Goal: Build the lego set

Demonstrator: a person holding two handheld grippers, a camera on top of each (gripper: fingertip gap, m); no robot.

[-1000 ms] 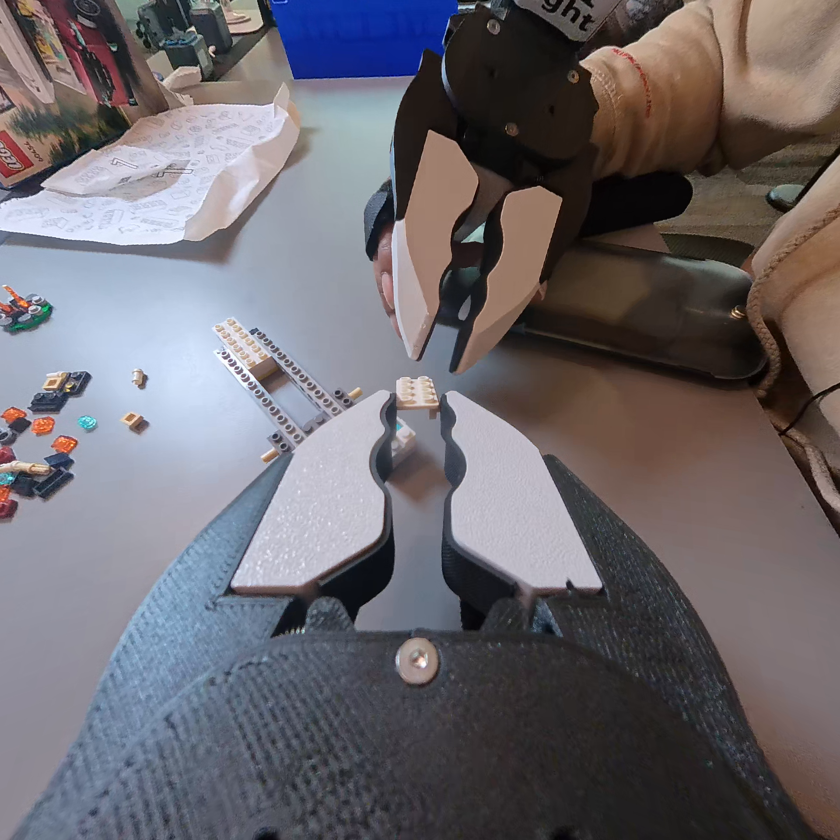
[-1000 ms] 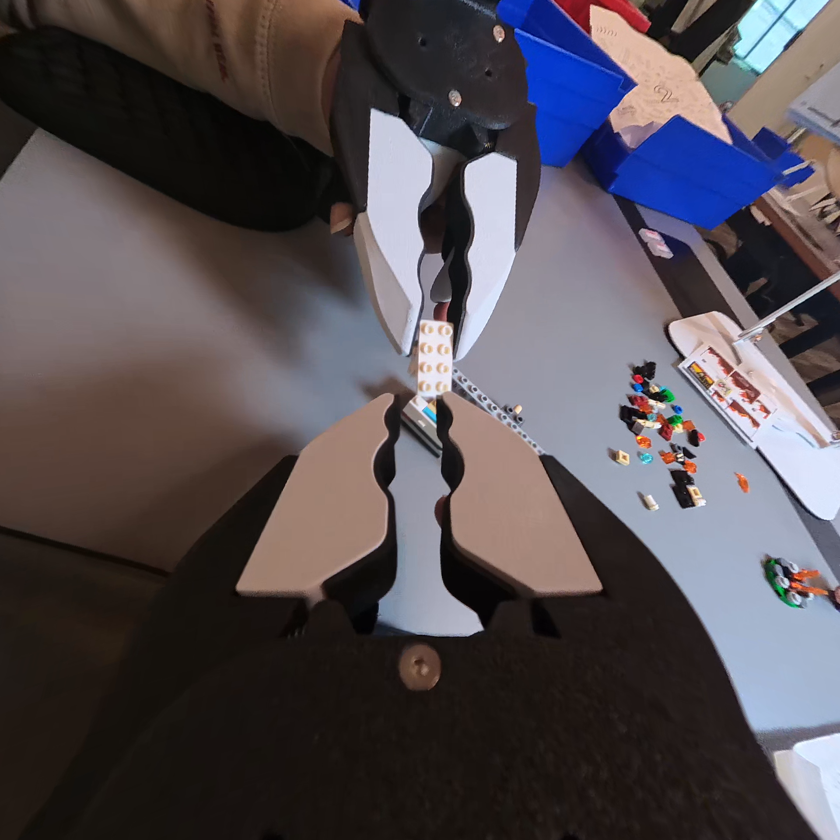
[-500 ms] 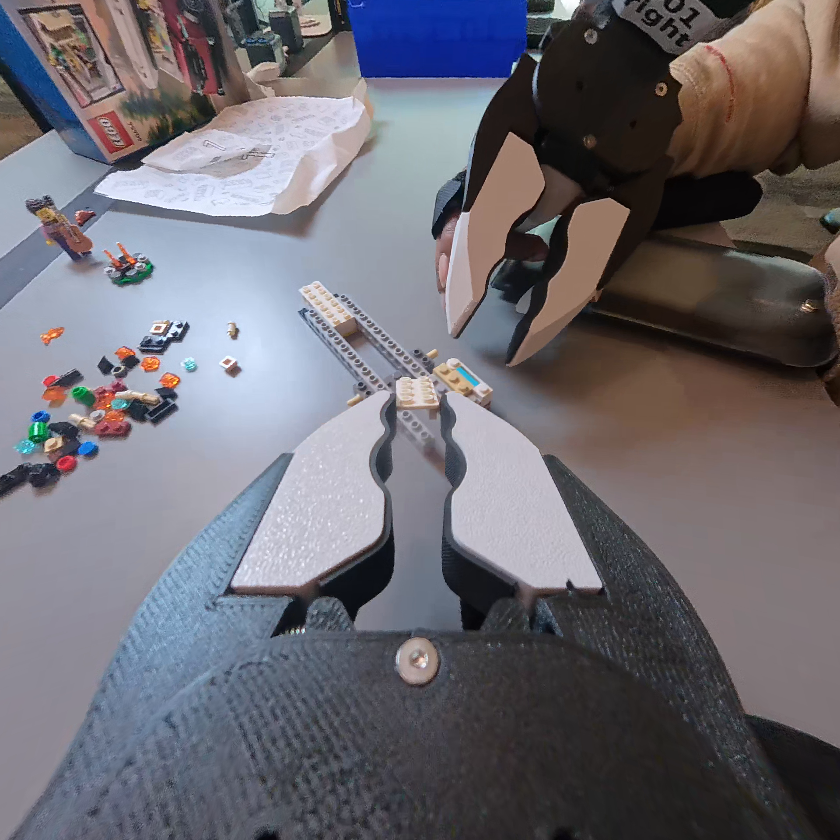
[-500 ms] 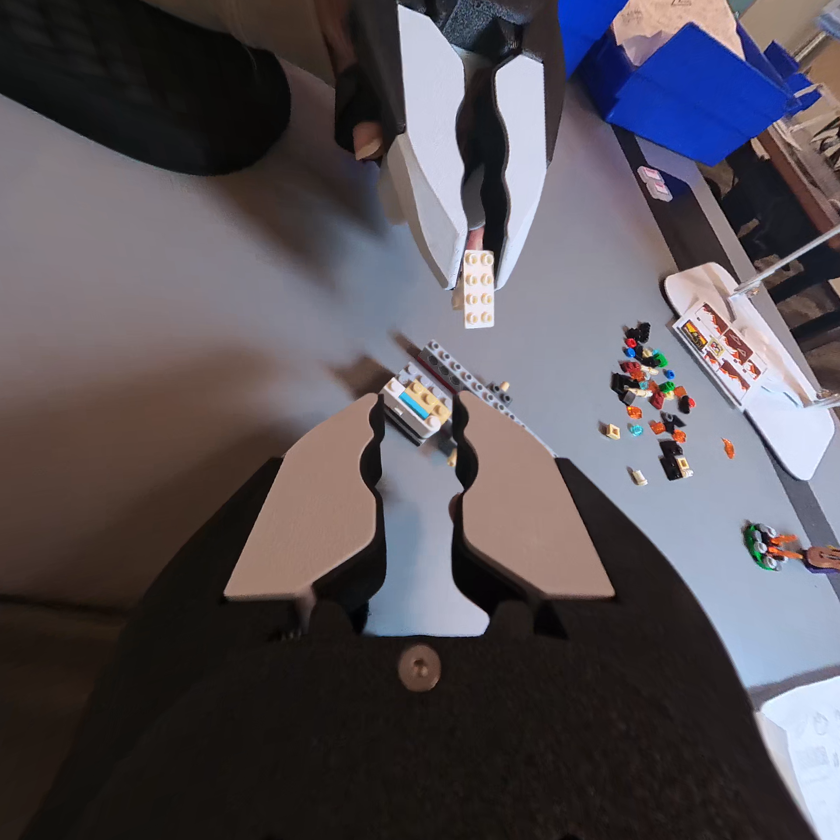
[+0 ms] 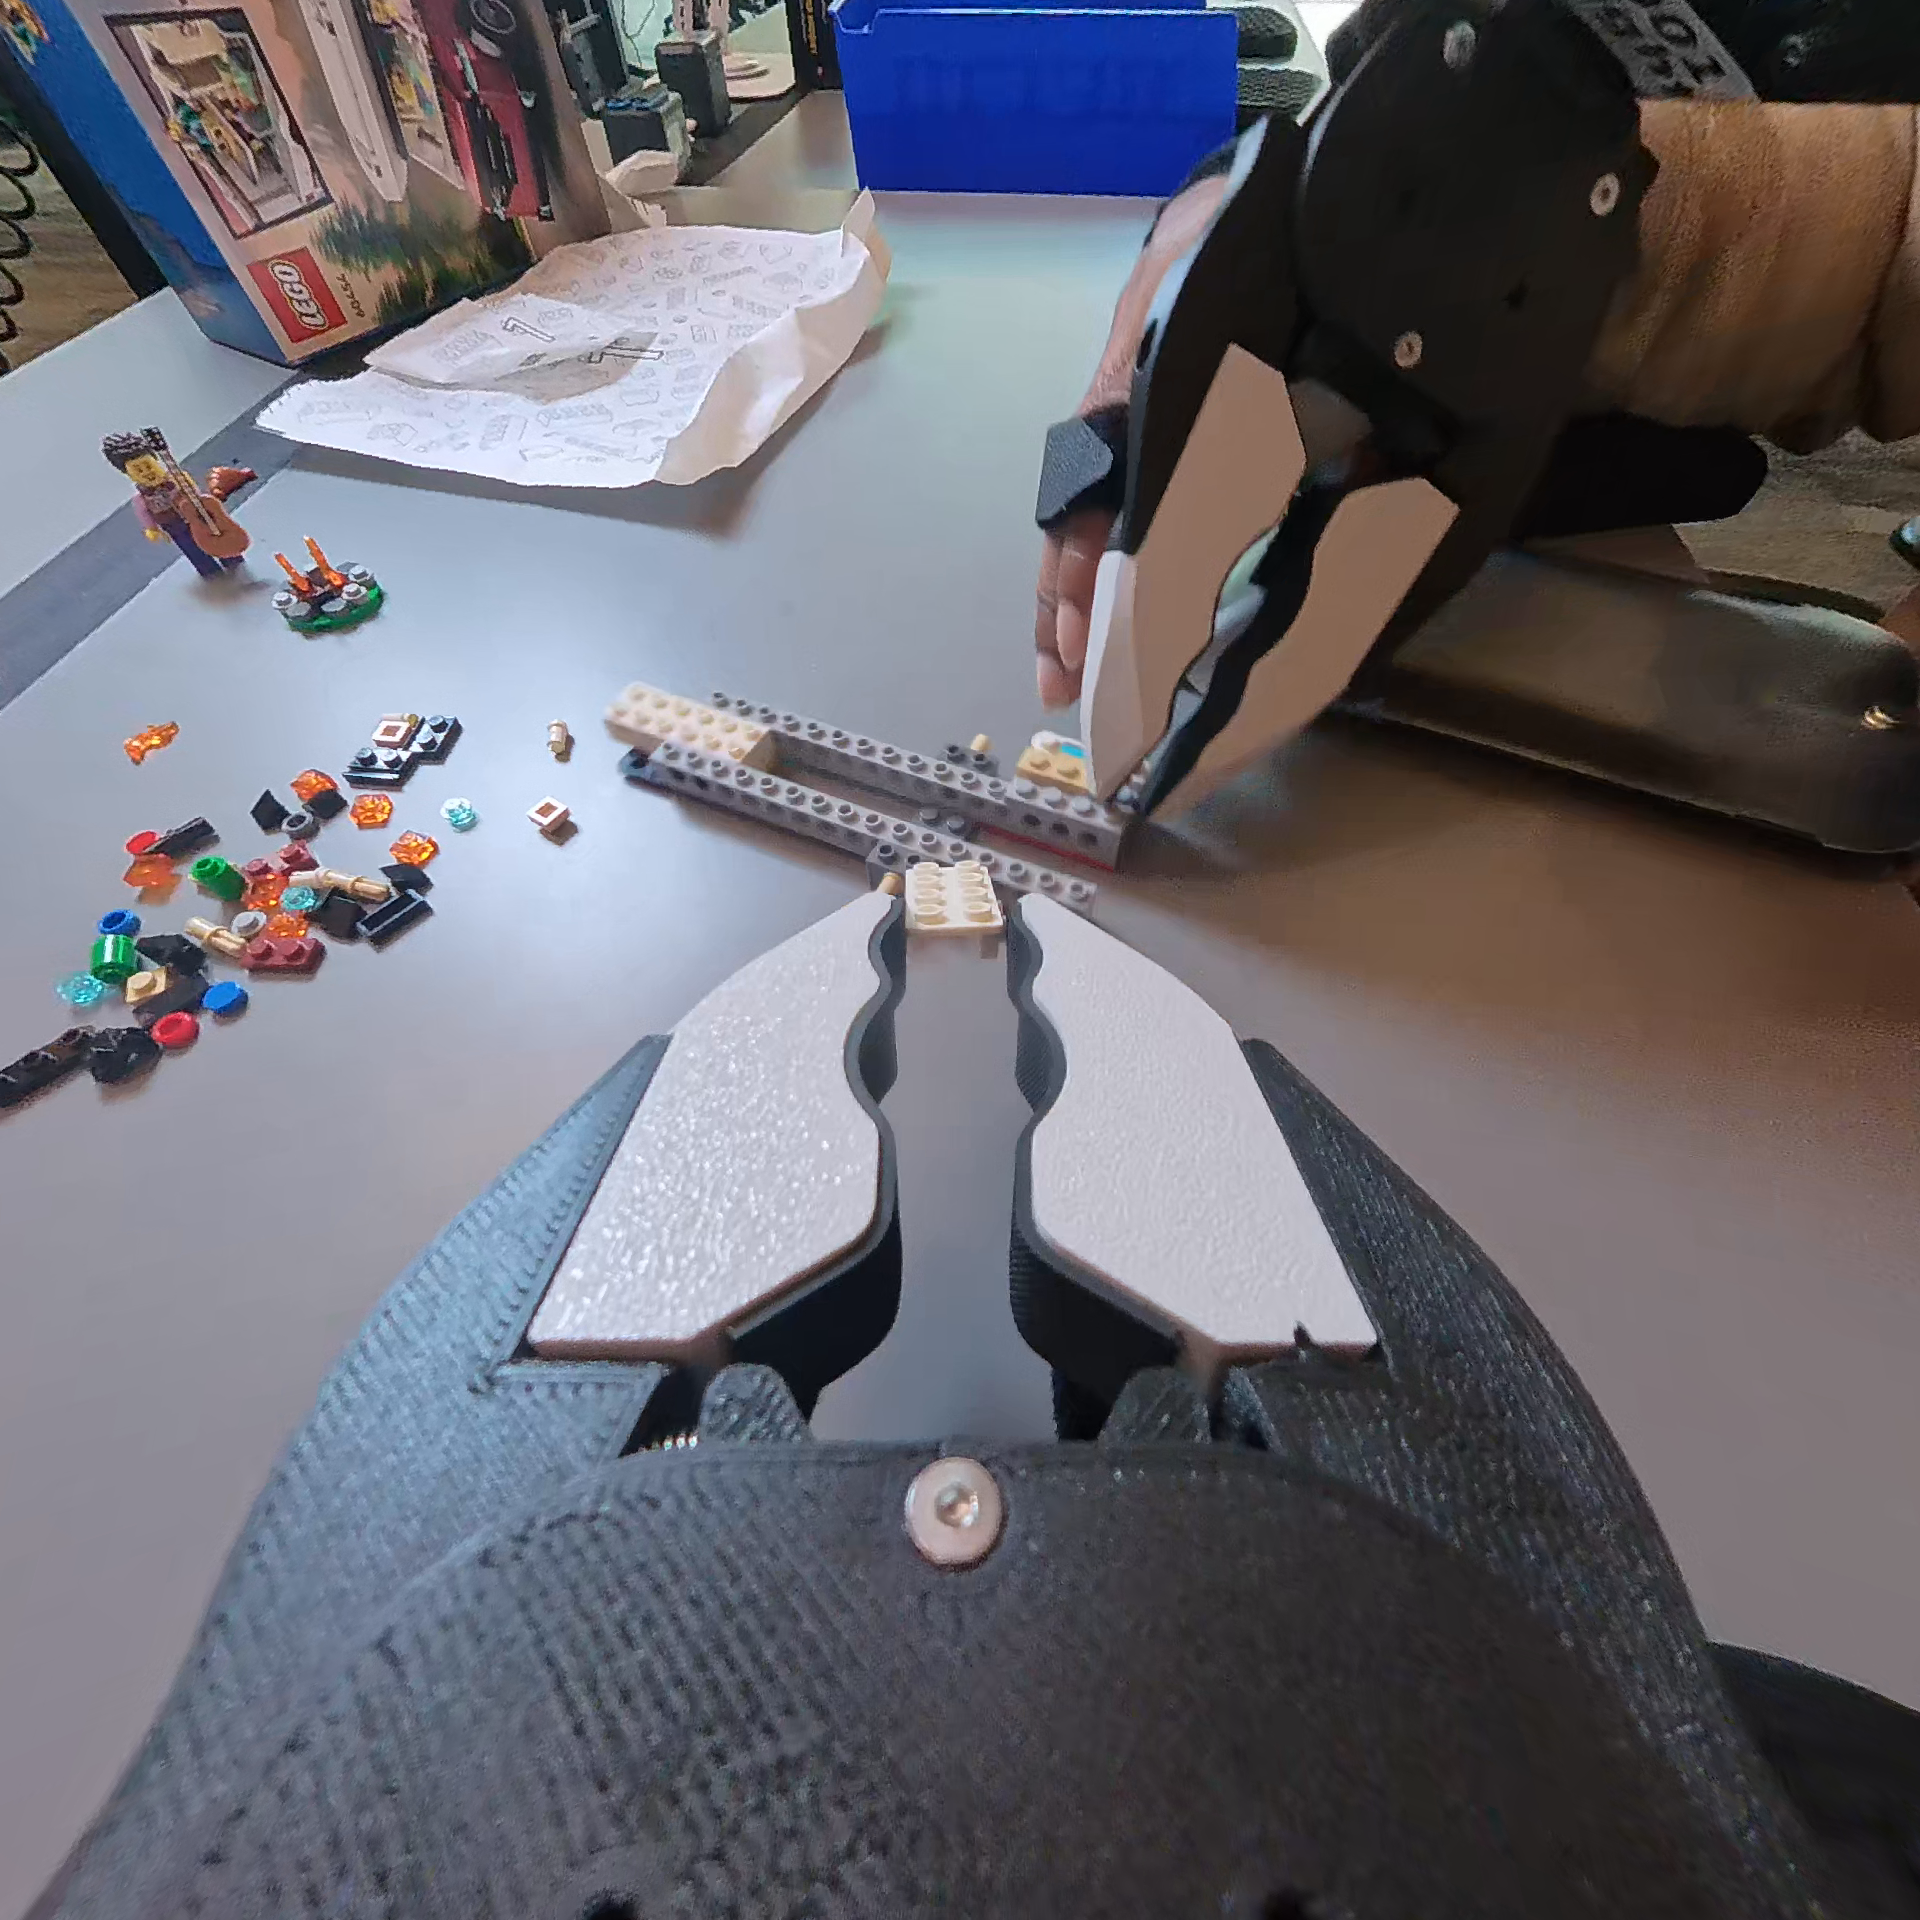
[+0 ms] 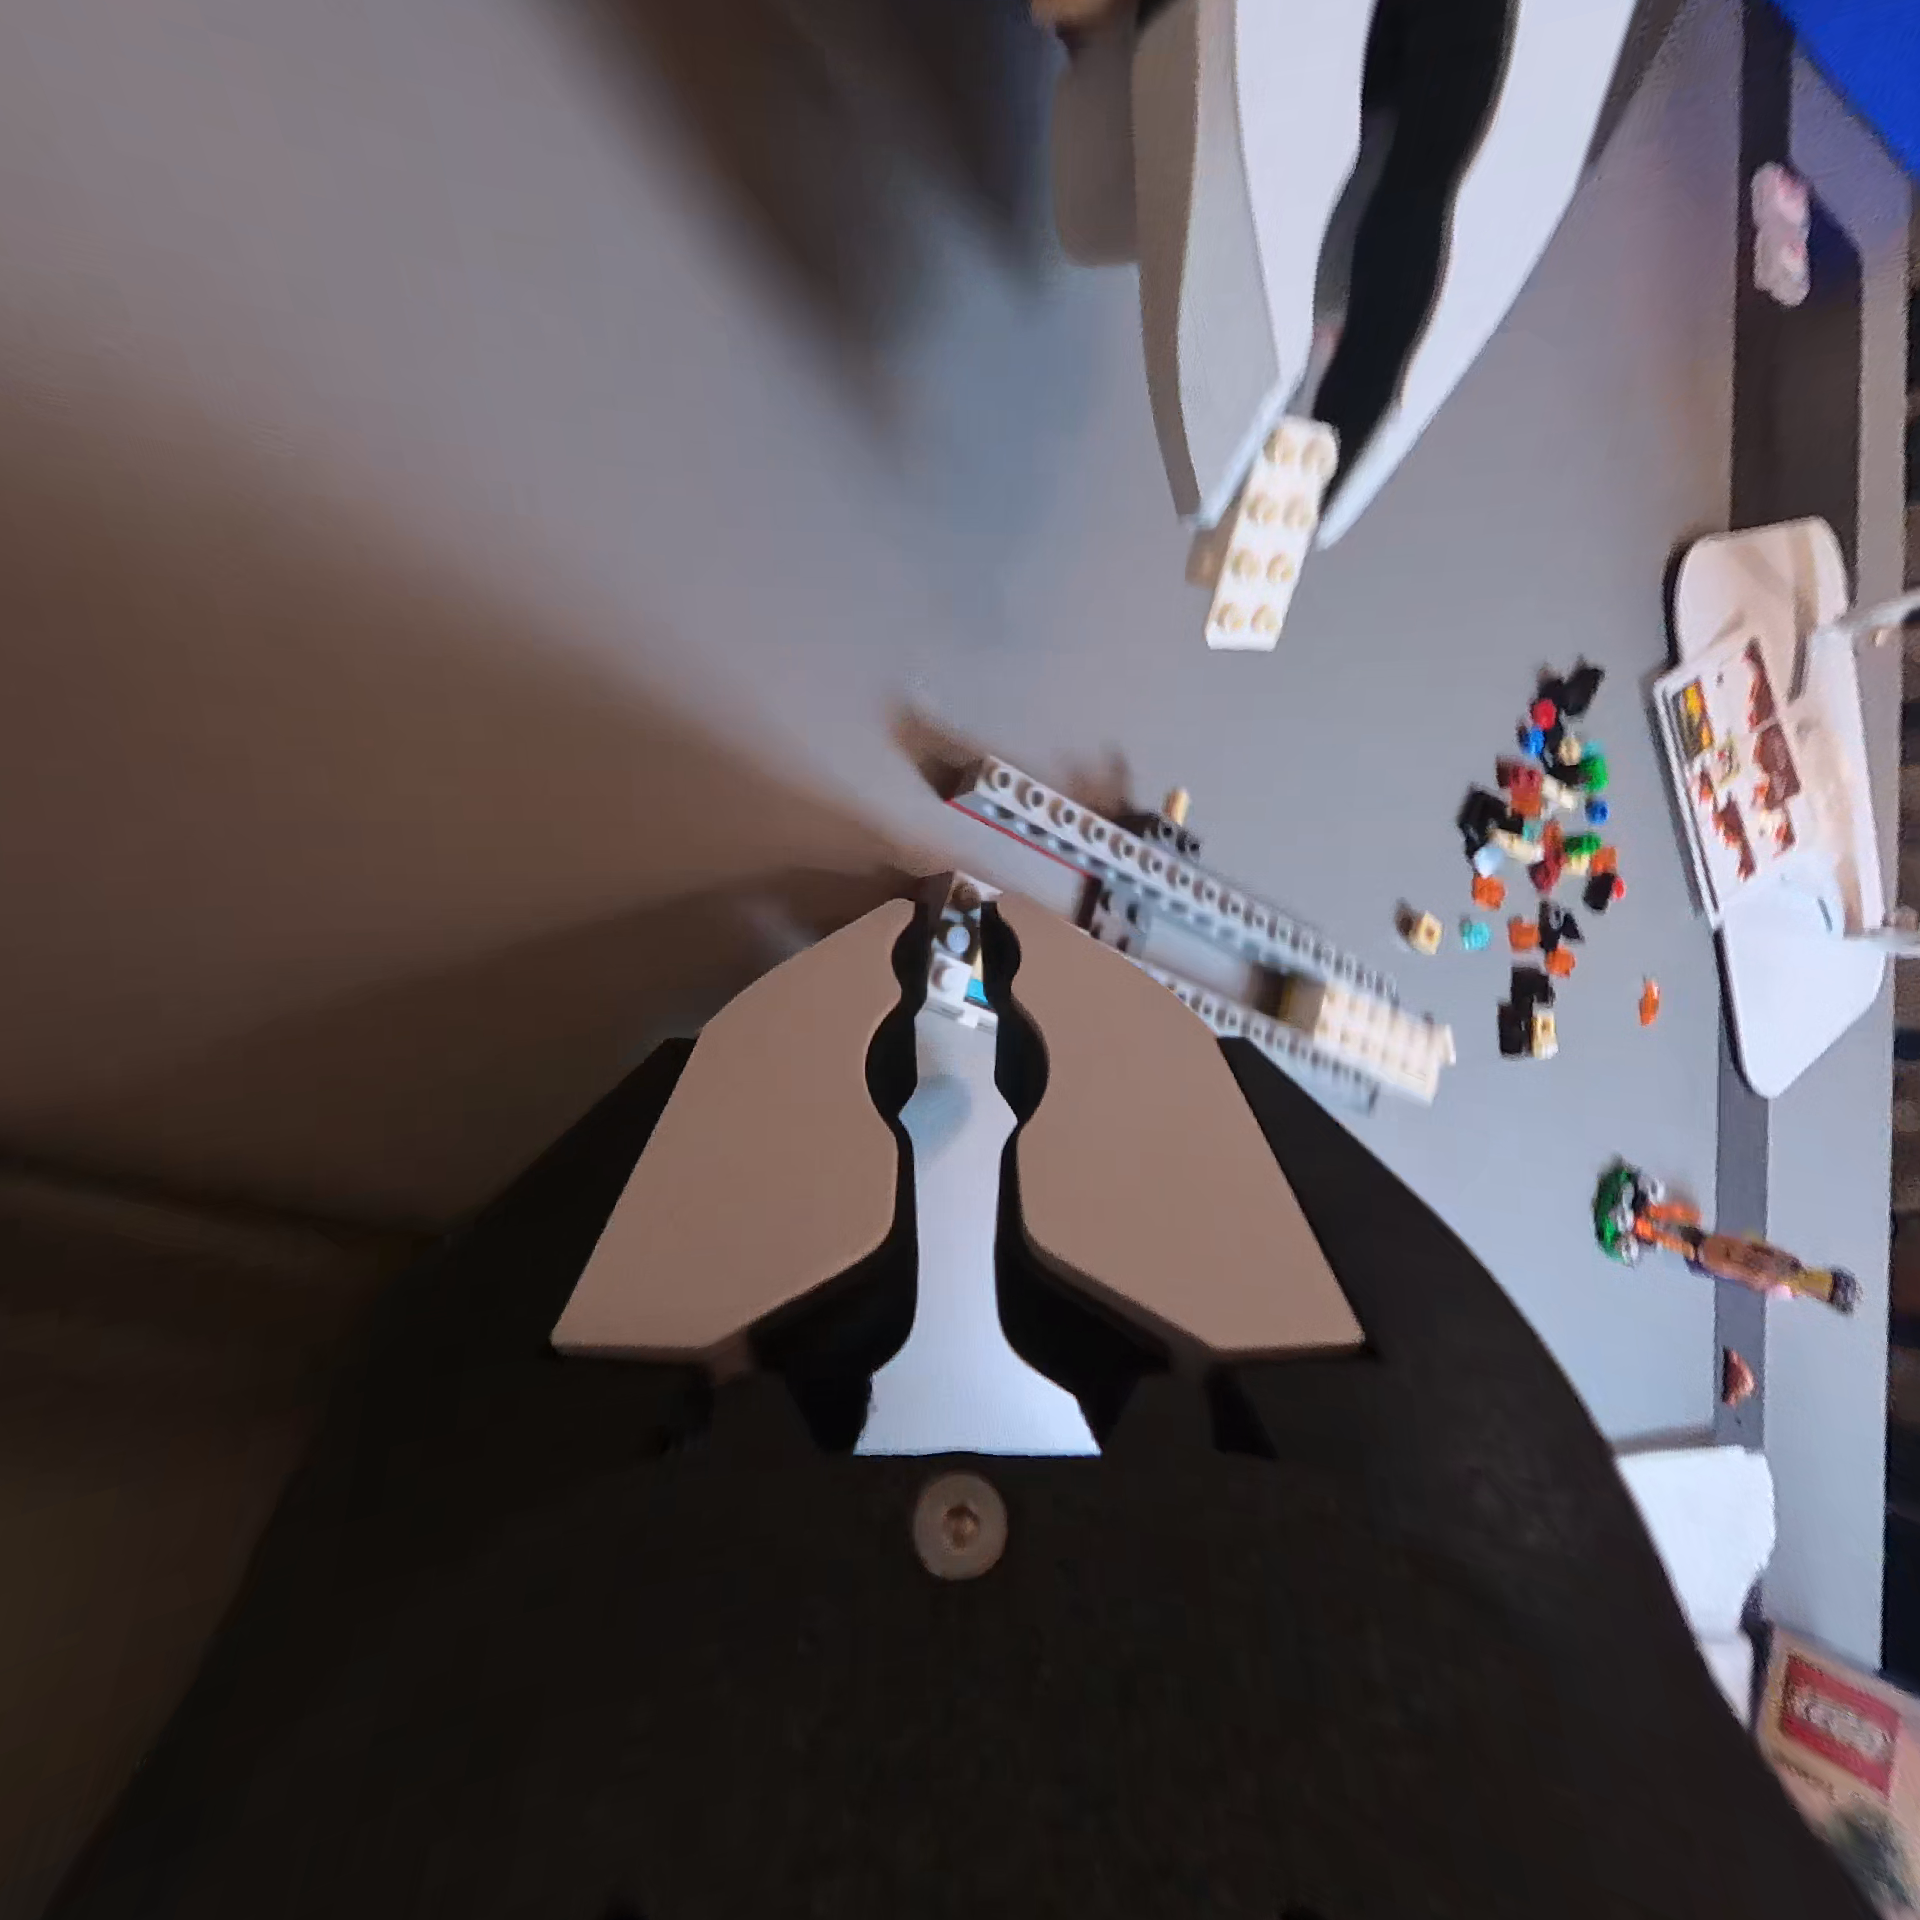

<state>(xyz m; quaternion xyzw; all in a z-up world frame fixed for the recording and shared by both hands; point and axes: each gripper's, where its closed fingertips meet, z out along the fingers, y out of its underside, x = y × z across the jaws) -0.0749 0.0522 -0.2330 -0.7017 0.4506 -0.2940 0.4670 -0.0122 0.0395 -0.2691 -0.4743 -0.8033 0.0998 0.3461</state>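
Observation:
My left gripper (image 5: 953,914) is shut on a tan two-by-four plate (image 5: 953,900) and holds it just above the near side of the long grey frame (image 5: 852,800). The right wrist view also shows this gripper (image 6: 1262,520), the plate (image 6: 1262,540) and the frame (image 6: 1195,904). My right gripper (image 6: 951,920) is down on the table at the frame's end. Its jaws are closed on a small white, tan and blue piece (image 6: 961,961). In the left wrist view the right gripper (image 5: 1127,790) hides part of that piece (image 5: 1055,764).
Several loose small parts (image 5: 239,894) lie left of the frame. Farther left stand a minifigure (image 5: 171,509) and a green campfire build (image 5: 327,592). A paper bag (image 5: 613,364), the set box (image 5: 312,156) and a blue bin (image 5: 1039,94) are at the back. An instruction booklet (image 6: 1756,800) lies beyond the parts. About 8 cm separates my left fingertips from my right. Both grippers' tips are roughly 25 cm from the green campfire build (image 5: 327,592). It turns up in the right wrist view (image 6: 1635,1203) as well.
My right gripper has dropped to the table and closed around the small piece at the frame's end. My left gripper has drawn back and to the side, with the tan plate still in it.

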